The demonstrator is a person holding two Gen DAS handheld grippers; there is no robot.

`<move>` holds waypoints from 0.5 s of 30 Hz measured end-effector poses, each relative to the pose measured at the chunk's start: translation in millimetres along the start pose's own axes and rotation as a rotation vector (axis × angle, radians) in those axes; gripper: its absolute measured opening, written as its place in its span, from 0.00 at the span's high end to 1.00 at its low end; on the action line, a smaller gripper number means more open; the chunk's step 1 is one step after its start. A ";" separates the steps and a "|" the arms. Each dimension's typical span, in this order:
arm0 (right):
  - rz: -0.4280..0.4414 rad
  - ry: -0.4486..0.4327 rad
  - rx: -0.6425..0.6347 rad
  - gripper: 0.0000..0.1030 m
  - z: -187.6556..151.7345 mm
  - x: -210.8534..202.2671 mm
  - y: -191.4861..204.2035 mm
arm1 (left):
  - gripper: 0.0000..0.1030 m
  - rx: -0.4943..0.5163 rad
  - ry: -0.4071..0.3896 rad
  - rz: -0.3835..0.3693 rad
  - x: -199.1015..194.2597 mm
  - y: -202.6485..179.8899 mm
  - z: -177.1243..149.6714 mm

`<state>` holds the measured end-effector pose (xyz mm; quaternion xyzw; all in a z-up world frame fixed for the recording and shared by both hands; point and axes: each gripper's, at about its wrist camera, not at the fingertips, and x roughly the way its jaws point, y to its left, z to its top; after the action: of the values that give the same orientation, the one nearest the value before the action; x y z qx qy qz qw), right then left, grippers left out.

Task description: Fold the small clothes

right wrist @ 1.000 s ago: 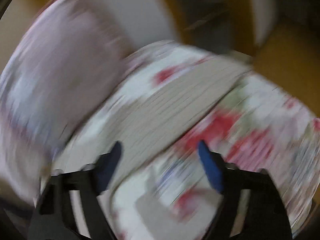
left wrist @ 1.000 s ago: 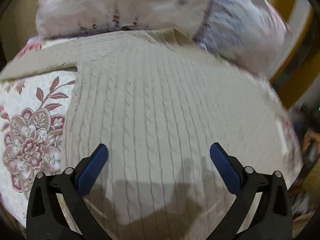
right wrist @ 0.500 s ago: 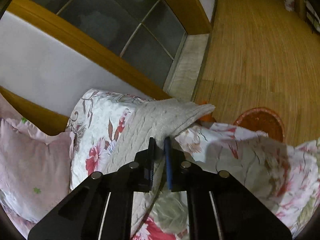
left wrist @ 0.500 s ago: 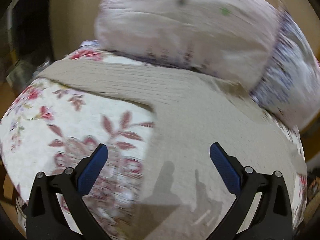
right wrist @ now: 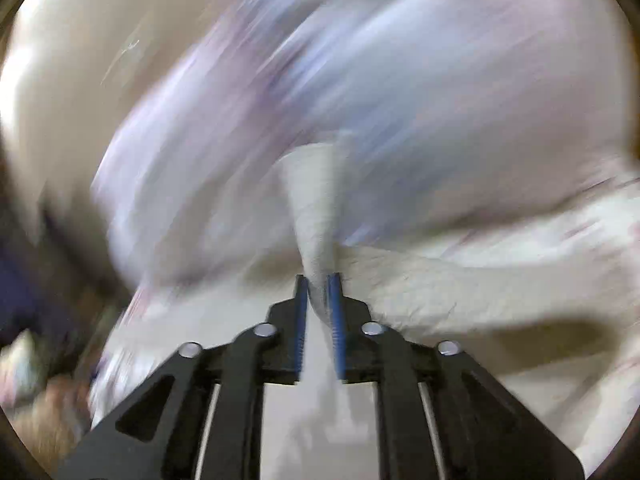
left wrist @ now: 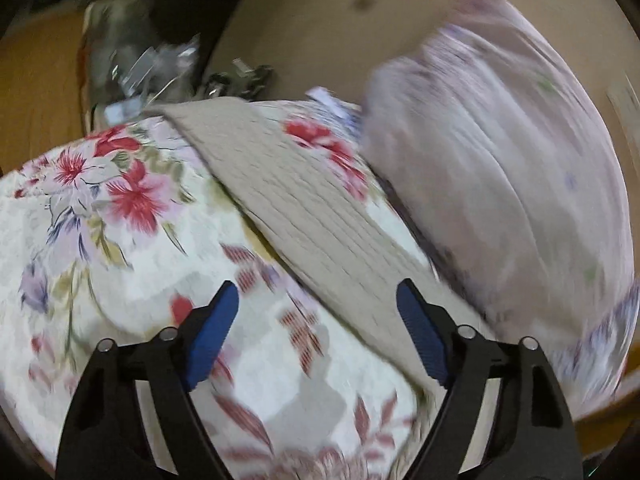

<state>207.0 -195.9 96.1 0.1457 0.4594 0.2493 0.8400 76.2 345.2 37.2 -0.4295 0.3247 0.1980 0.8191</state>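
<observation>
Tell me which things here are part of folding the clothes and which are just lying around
Part of the job:
- beige knit sweater, its sleeve stretched over the bed
- right gripper, clamped on a bunch of the knit
- left gripper, open above the sleeve

Just lying about:
- floral bedspread
- pink pillow
- blurred clutter beyond the bed

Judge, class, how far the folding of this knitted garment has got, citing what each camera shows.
Done: nothing looks folded; in the left view the beige knit sweater's sleeve lies stretched out on the floral bedspread.
In hand: the right tool pinches a bunched piece of the beige knit, lifted, though blurred.
Left: the left tool is open, gripping nothing; every fold remains.
</observation>
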 end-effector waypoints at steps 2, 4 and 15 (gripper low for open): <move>0.081 0.149 -0.007 0.47 -31.9 33.1 33.9 | 0.32 -0.085 0.013 -0.016 9.0 17.6 14.4; 0.099 0.175 -0.006 0.39 -44.7 35.5 44.2 | 0.37 -0.152 0.026 -0.044 16.7 31.9 27.1; -0.117 0.133 0.161 0.20 -48.3 -10.9 -22.1 | 0.49 -0.278 0.001 -0.073 37.8 59.5 78.9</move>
<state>167.6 -219.6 67.4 0.1686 0.5404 0.1713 0.8064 95.8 445.5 9.6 -0.5505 0.2789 0.2108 0.7581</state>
